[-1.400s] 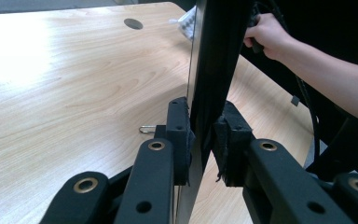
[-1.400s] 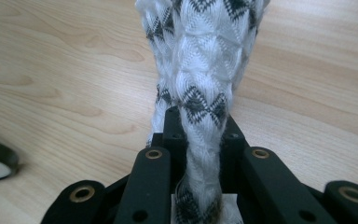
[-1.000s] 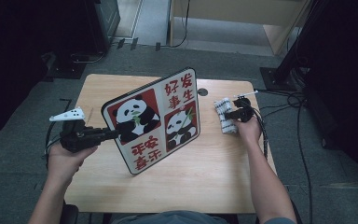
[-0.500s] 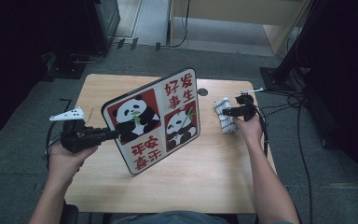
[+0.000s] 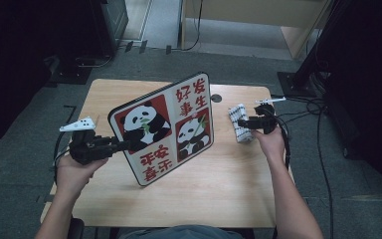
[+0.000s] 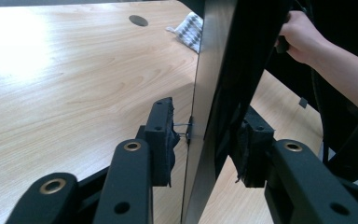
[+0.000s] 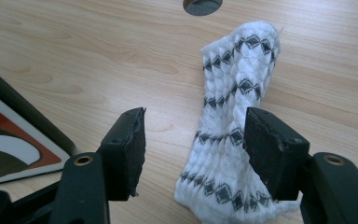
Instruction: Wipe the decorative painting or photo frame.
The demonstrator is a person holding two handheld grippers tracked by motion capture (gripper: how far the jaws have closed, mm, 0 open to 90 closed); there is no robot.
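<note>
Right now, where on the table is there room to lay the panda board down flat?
The table's near half, between the panda board and the person's edge, is bare wood. The far-left corner is bare too. The right side is crowded: the rolled cloth lies there under the right hand-held gripper, by a small round hole.

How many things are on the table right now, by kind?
Panda board: 1
Patterned white cloth: 1
Total: 2
</note>
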